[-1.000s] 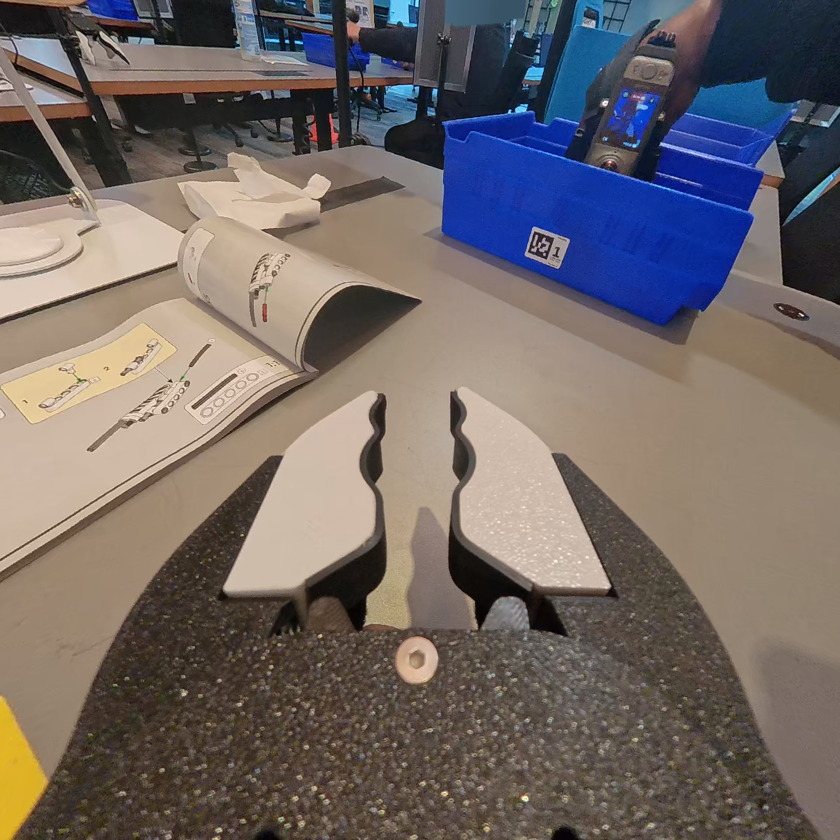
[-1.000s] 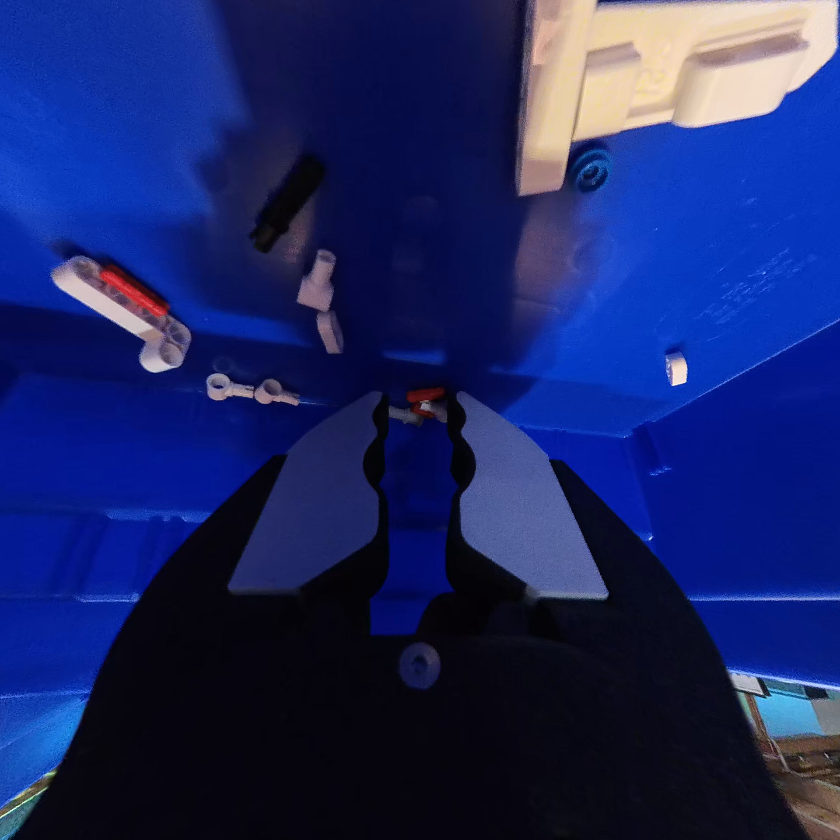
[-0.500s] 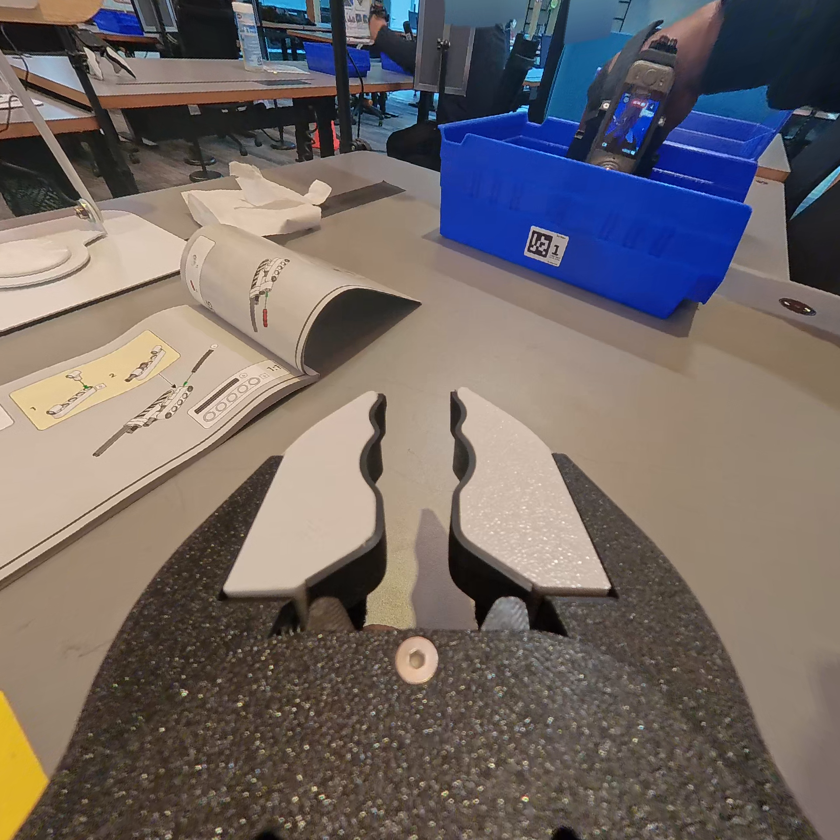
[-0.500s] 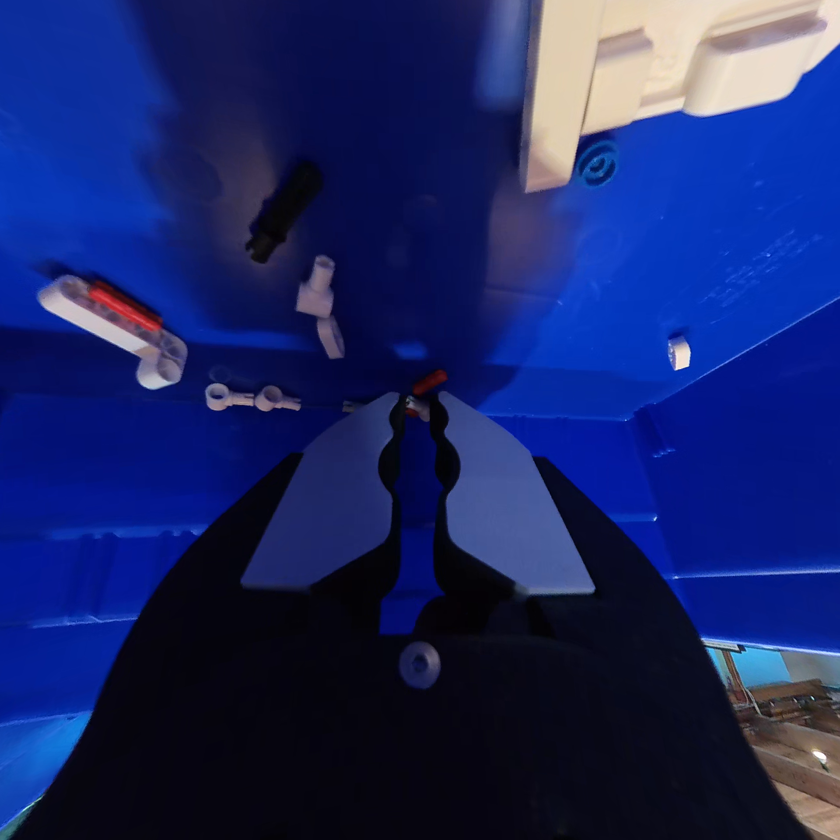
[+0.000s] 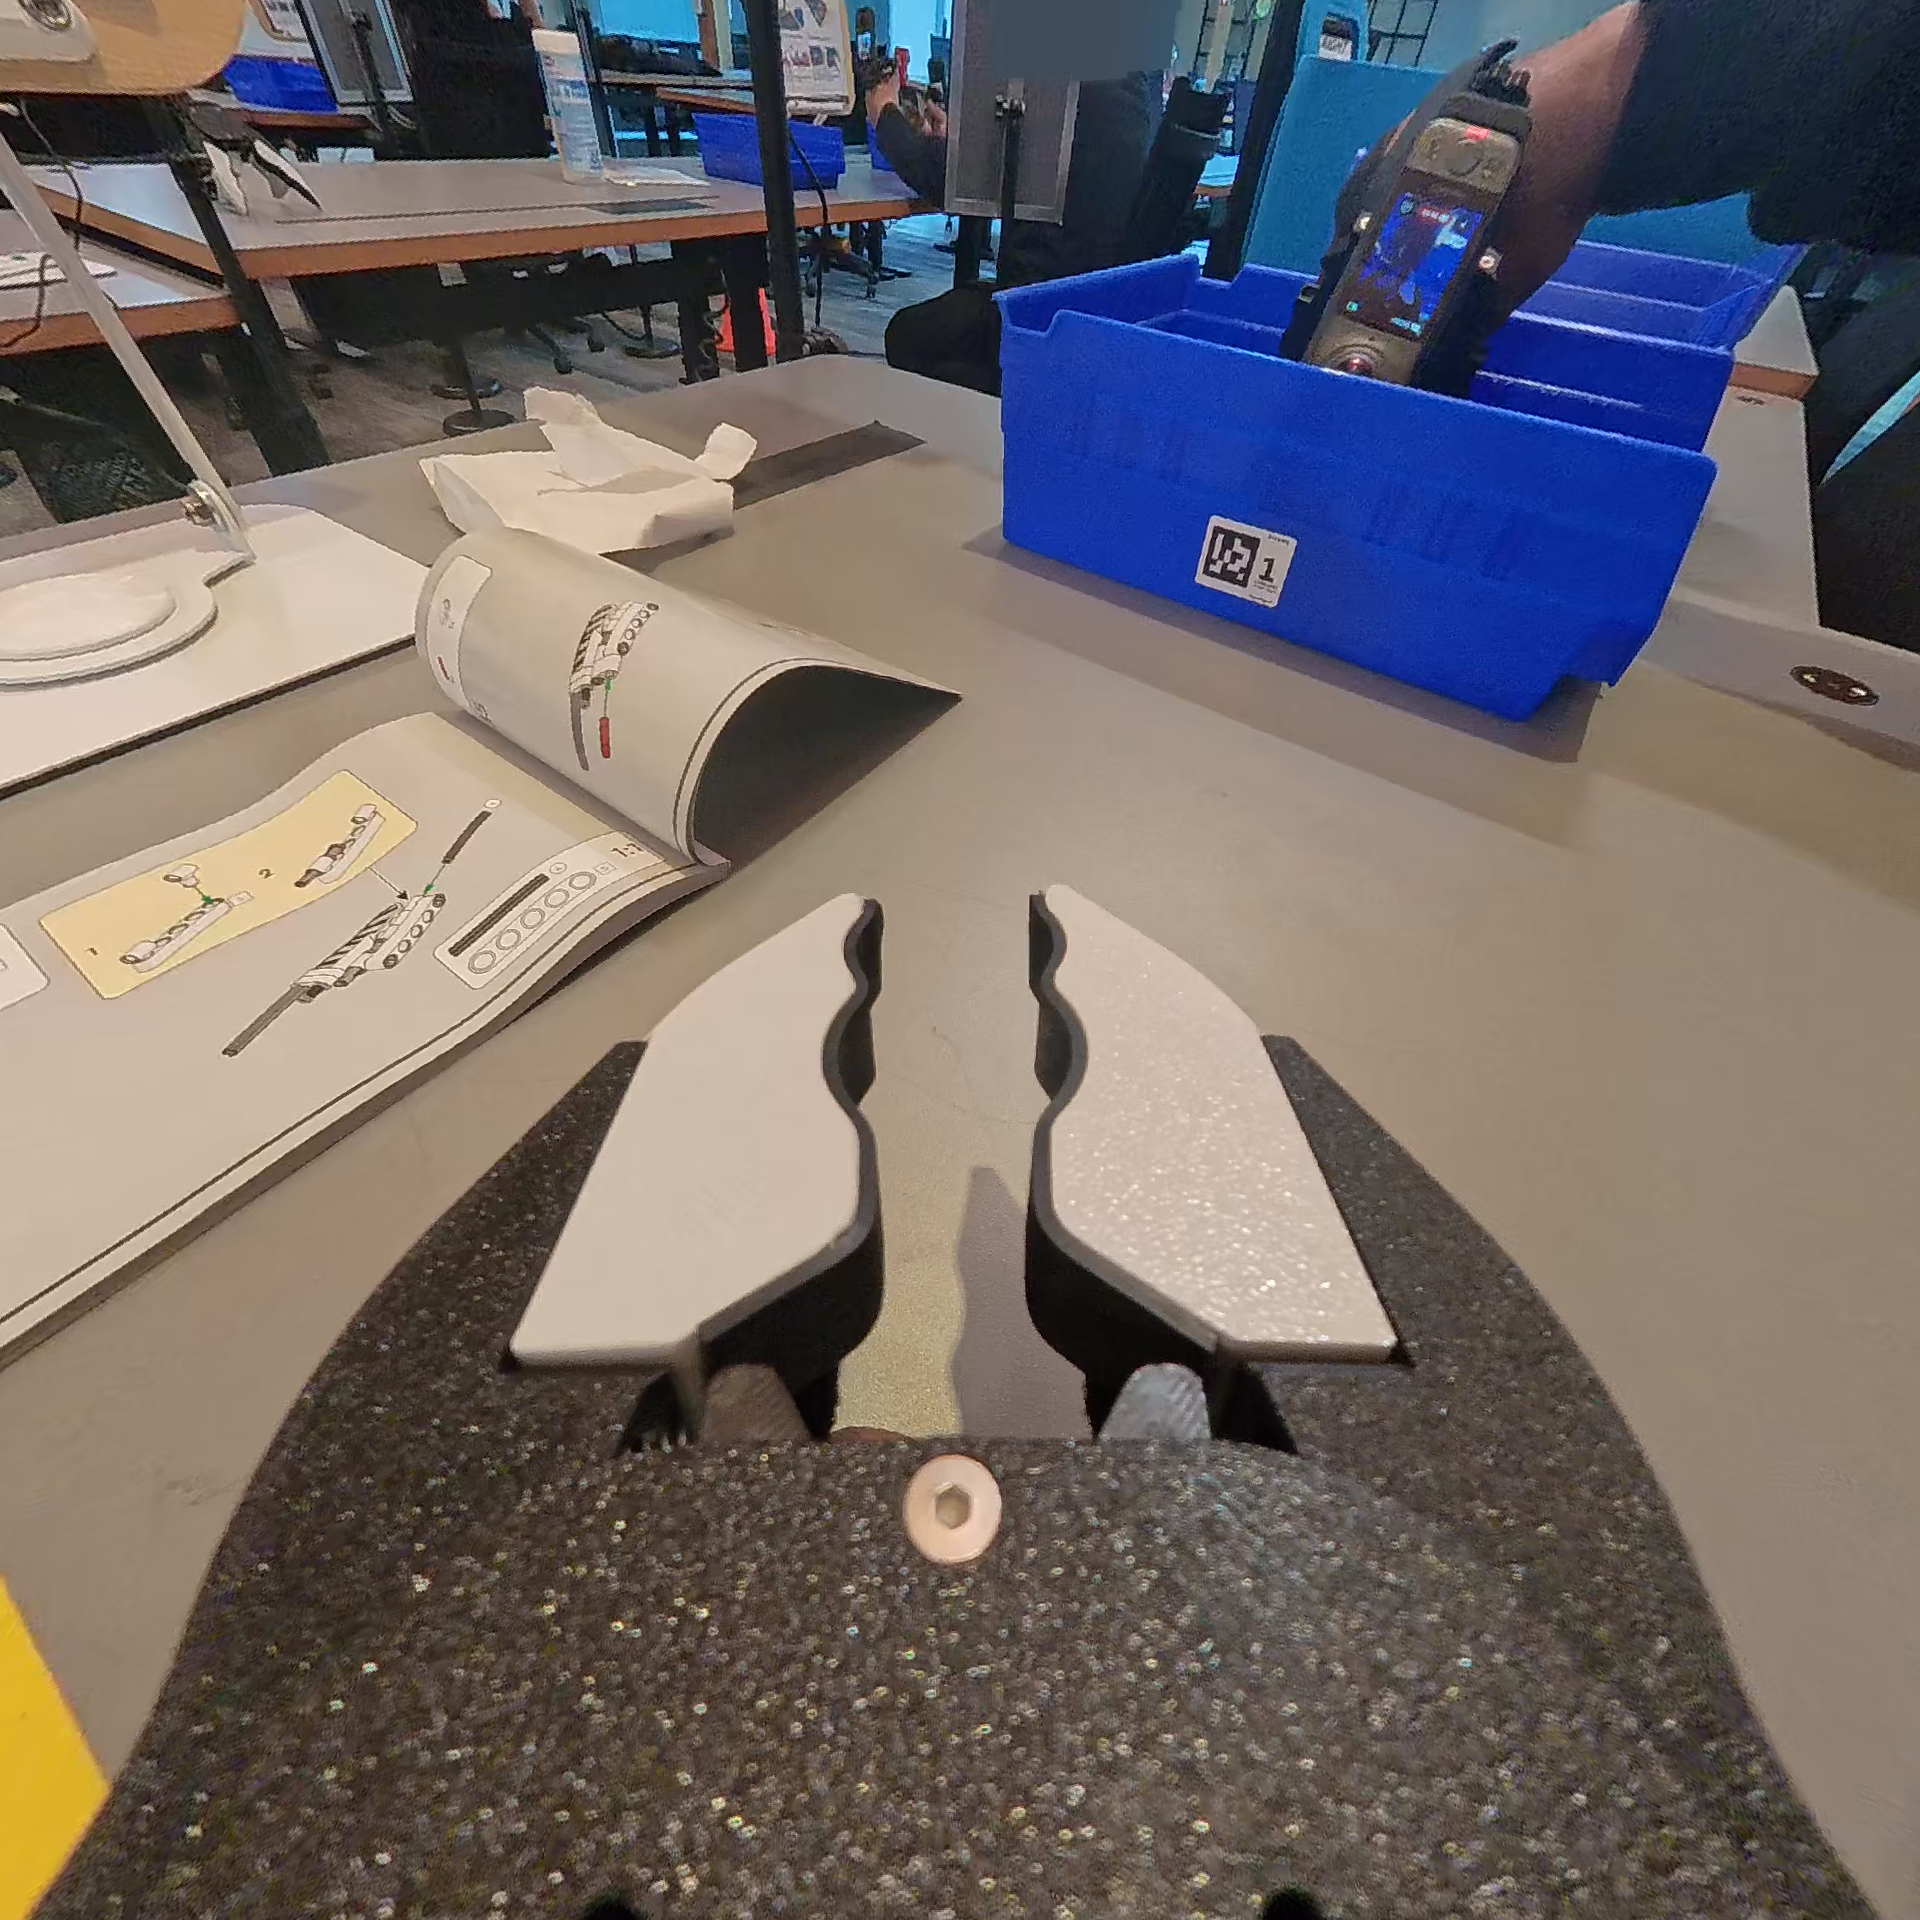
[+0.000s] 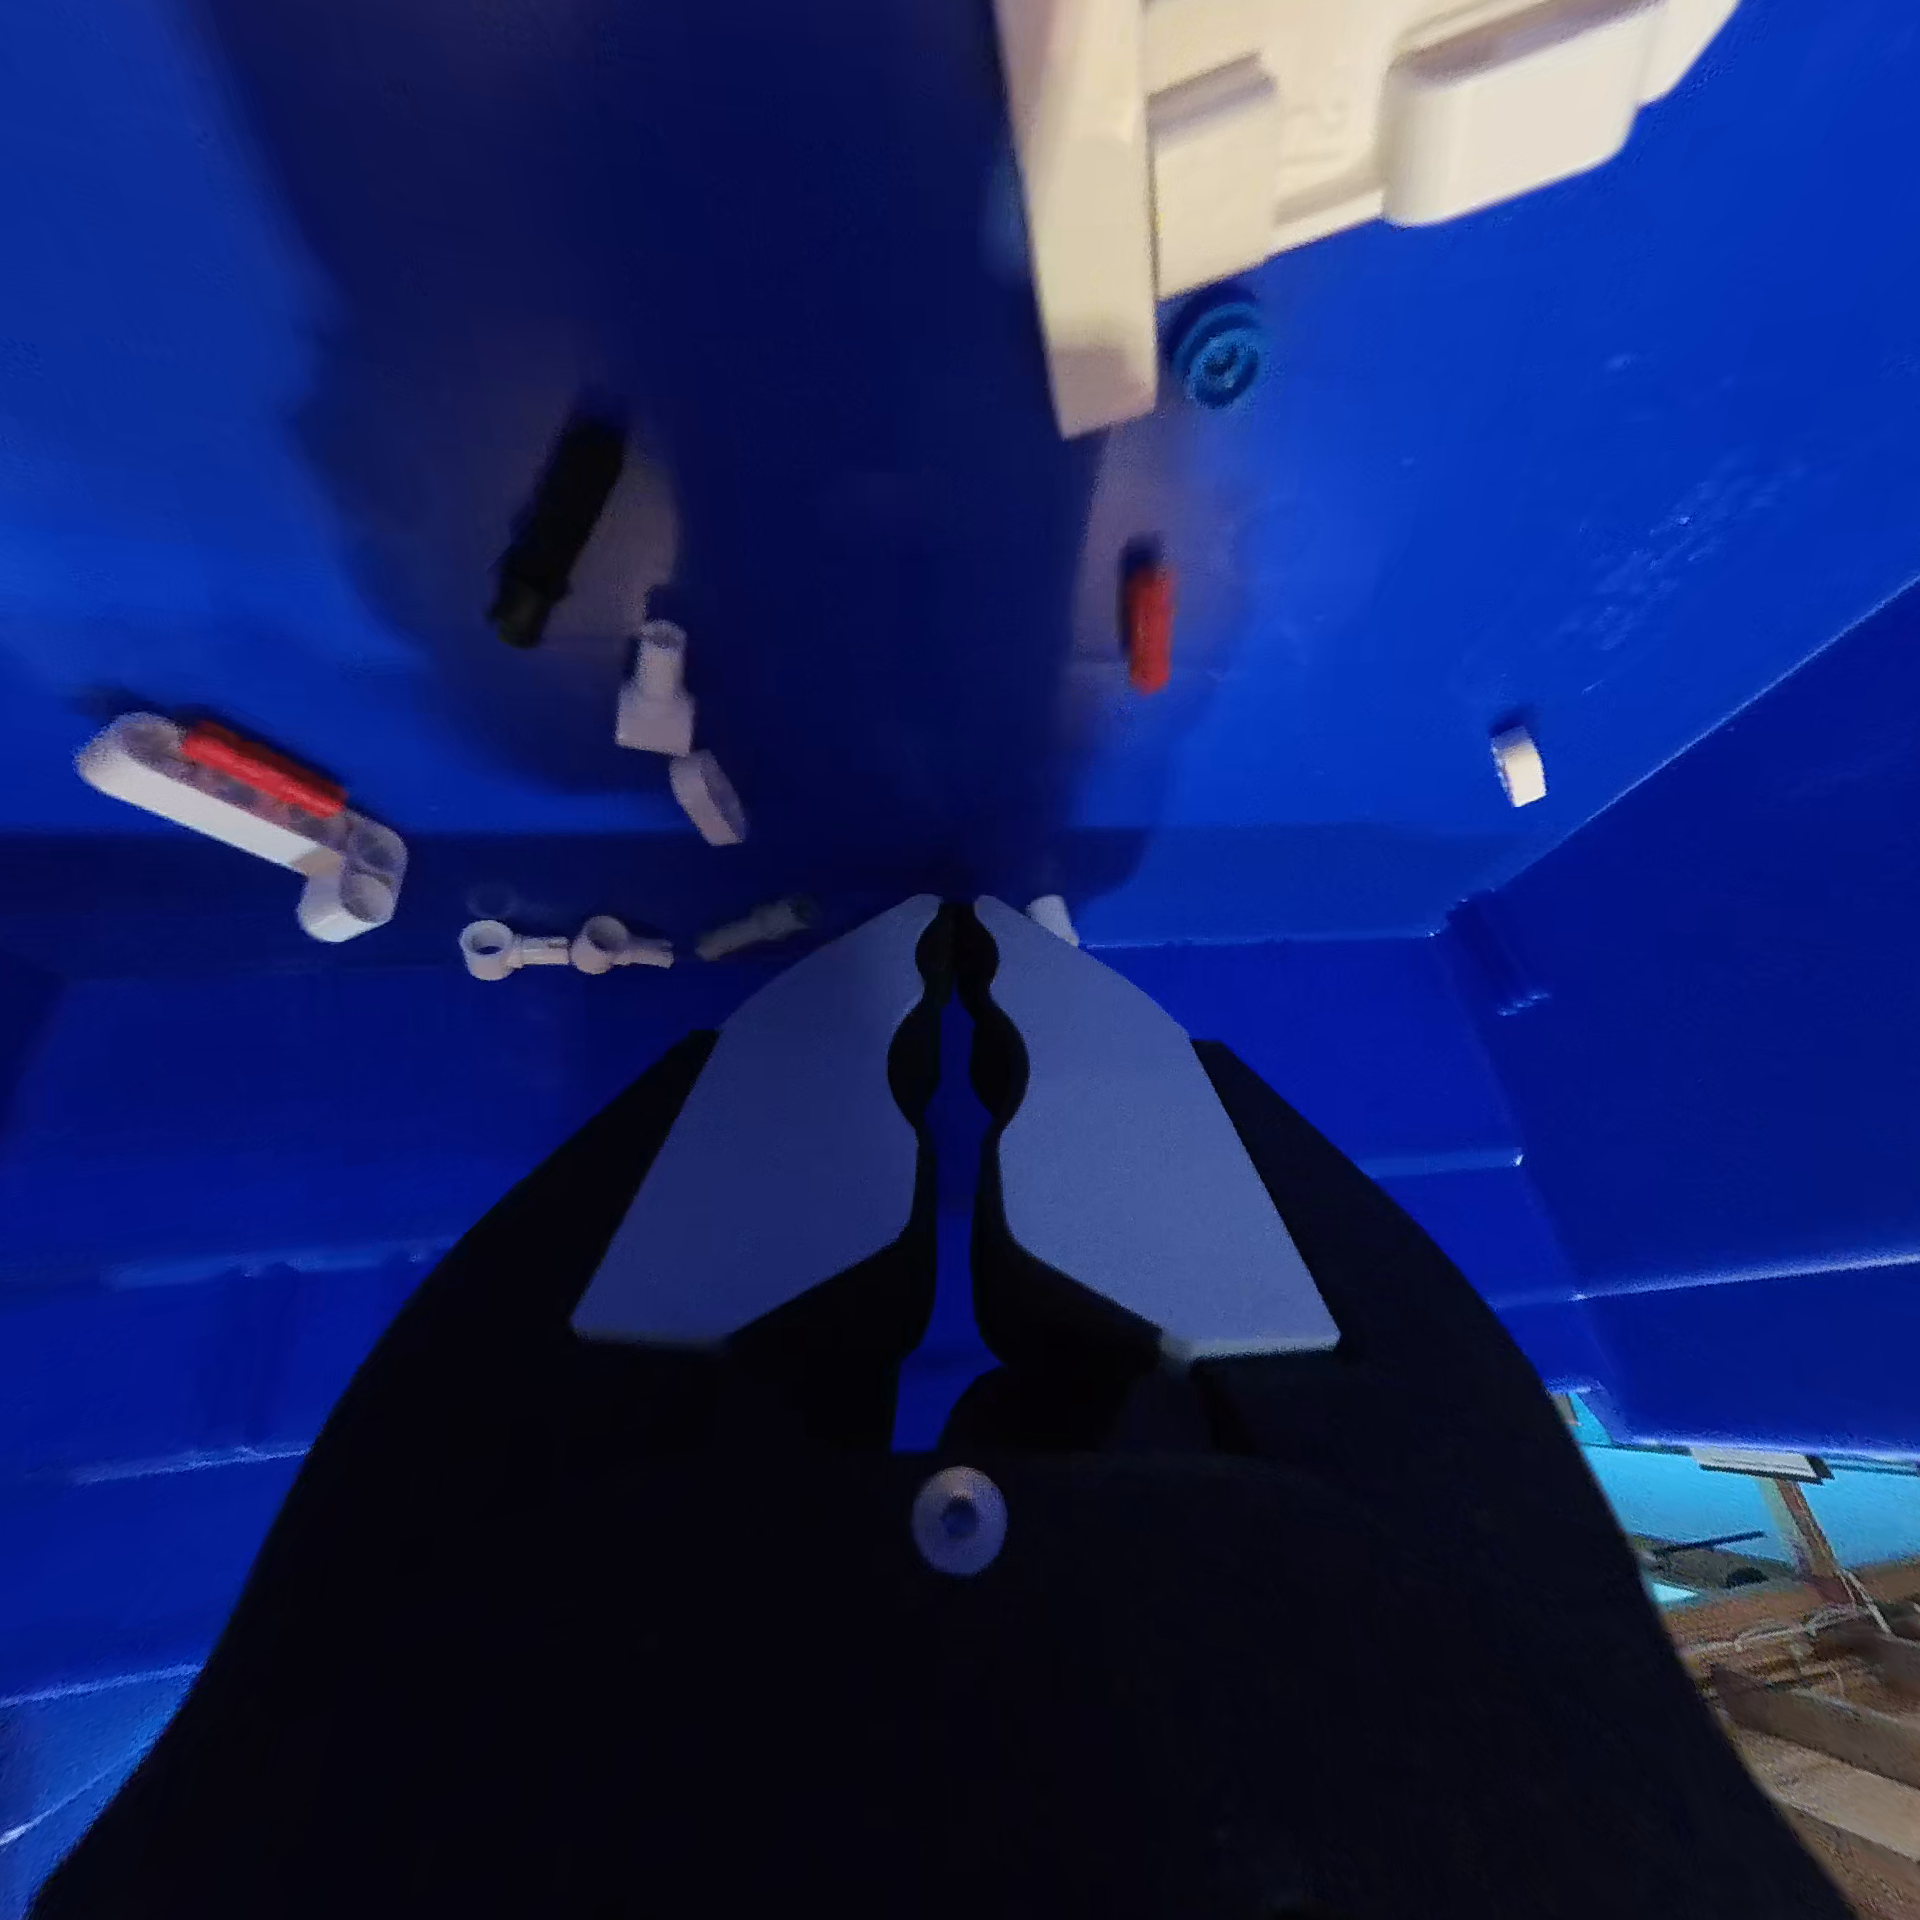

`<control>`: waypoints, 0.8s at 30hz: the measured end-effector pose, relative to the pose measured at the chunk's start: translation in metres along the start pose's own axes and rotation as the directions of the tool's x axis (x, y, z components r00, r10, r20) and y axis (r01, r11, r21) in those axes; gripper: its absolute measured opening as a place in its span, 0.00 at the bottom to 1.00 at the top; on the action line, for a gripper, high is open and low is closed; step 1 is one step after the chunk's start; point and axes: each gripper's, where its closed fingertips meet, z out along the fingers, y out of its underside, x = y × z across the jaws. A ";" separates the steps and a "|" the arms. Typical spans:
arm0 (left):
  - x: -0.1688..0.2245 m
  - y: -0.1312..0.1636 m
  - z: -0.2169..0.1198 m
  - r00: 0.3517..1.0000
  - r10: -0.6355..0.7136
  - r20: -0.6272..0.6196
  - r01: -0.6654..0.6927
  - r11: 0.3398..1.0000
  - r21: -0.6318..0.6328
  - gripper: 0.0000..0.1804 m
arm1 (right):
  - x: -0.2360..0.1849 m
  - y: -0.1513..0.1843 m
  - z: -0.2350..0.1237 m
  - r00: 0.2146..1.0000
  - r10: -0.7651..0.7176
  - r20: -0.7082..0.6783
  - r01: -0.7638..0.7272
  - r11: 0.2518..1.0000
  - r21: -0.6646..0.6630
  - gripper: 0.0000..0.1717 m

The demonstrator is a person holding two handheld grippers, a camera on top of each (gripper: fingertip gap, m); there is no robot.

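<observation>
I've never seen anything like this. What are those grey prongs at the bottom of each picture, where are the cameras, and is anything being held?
No robot here: a person holds a two-fingered tool in each hand, with a camera on each looking along its fingers. In the left view, the left hand-held gripper hovers open over a grey table, gripping nothing. Beside it lies an open instruction booklet, with a crumpled white tissue beyond. Farther off, the other tool reaches into a blue bin. The right view looks inside that bin: the right hand-held gripper has its fingertips together, with nothing visible between them. Small plastic building pieces lie around it, including a red pin and a white angled beam.
</observation>
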 end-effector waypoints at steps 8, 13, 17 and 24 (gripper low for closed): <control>0.001 0.000 0.000 1.000 0.001 -0.005 -0.001 1.000 0.000 0.15 | 0.013 0.004 -0.007 0.996 0.069 -0.049 -0.068 0.997 0.031 0.01; -0.001 0.001 0.002 1.000 -0.017 -0.001 0.017 1.000 -0.010 0.15 | 0.025 -0.020 -0.032 0.985 0.165 -0.048 -0.146 0.951 0.273 0.12; -0.004 0.003 0.004 1.000 -0.022 0.018 0.023 0.999 -0.028 0.15 | 0.032 -0.054 -0.051 0.976 0.219 0.019 -0.200 0.851 0.486 0.14; -0.006 0.003 0.004 0.999 -0.022 0.031 0.022 0.999 -0.024 0.15 | 0.038 -0.071 -0.044 0.964 0.251 0.082 -0.257 0.823 0.507 0.12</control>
